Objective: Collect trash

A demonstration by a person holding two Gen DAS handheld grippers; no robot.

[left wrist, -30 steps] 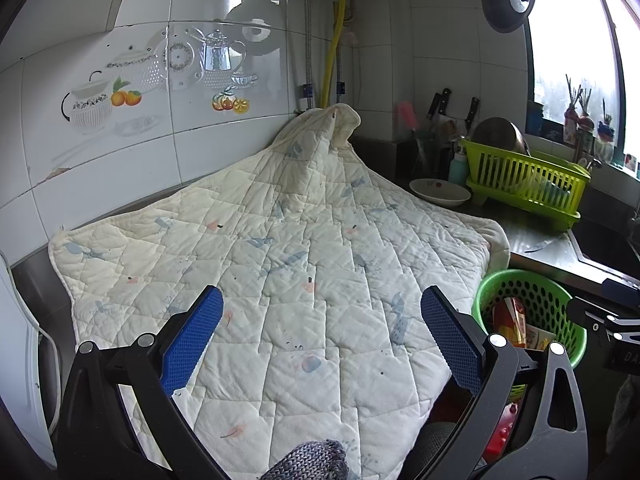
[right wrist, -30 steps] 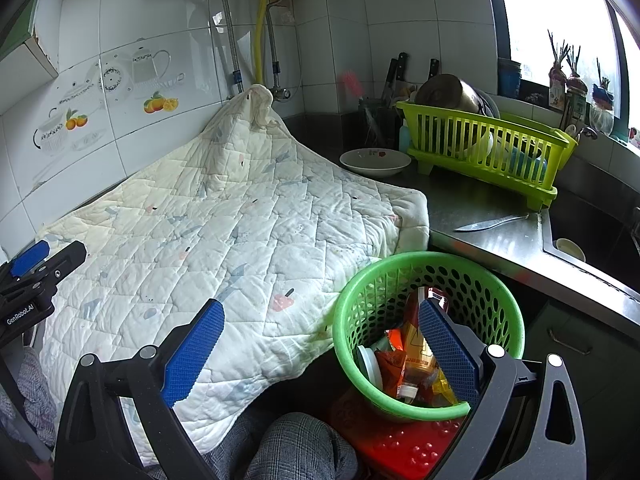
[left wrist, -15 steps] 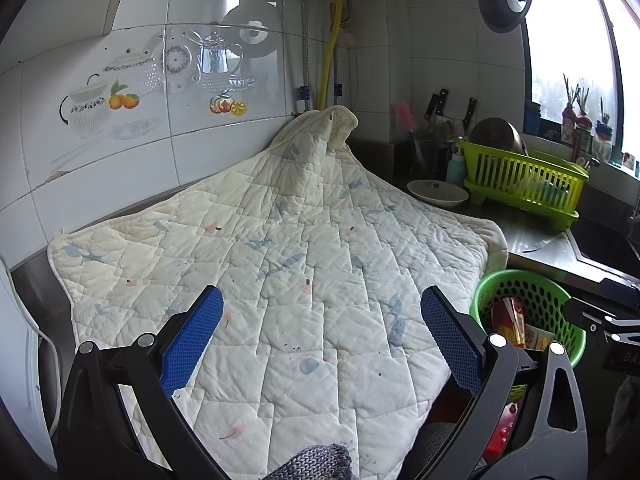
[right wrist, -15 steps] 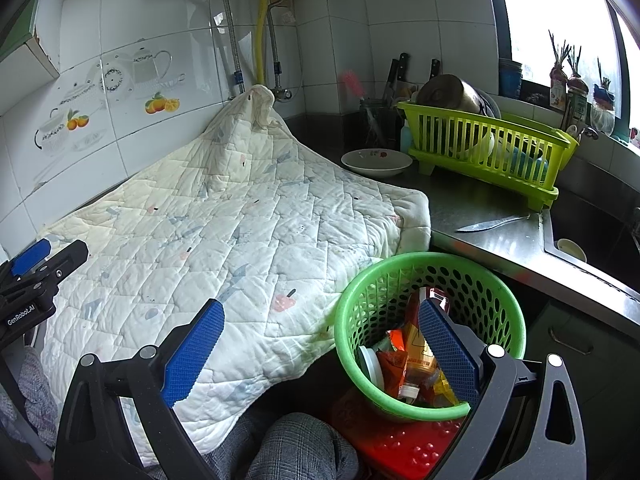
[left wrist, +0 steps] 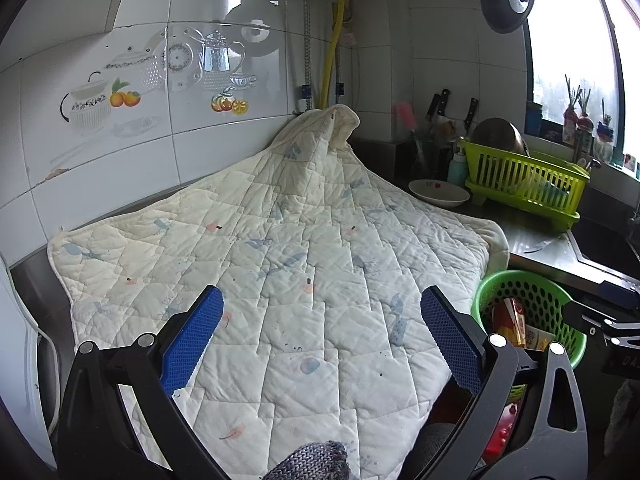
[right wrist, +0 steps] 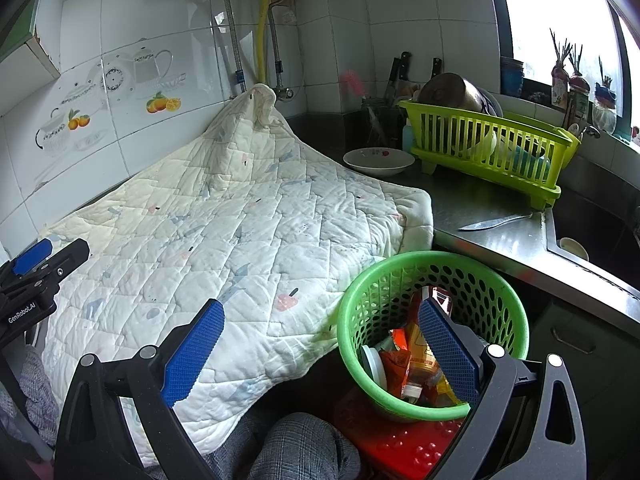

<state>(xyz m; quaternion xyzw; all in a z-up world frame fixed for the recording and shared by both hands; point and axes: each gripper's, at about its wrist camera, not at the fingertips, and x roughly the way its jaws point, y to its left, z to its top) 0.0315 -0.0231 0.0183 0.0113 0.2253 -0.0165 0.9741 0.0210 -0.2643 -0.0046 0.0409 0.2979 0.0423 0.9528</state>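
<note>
A round green perforated basket (right wrist: 484, 292) sits on a red stool (right wrist: 400, 444) below the counter edge; it holds orange and red wrappers (right wrist: 404, 364) and a white lid. It also shows in the left wrist view (left wrist: 532, 292). My right gripper (right wrist: 320, 344) is open and empty, its right finger over the basket's rim. My left gripper (left wrist: 320, 332) is open and empty above a cream quilted cloth (left wrist: 280, 264) that covers the counter. No loose trash shows on the cloth.
A white bowl (right wrist: 378, 160), a lime dish rack (right wrist: 492, 148) with a metal pot, and a knife (right wrist: 496, 222) lie on the steel counter (right wrist: 500, 240). A sink (right wrist: 600, 236) is at the right. Tiled walls stand behind. My knee (right wrist: 296, 448) is below.
Both grippers have drifted very slightly; nothing was picked up or let go.
</note>
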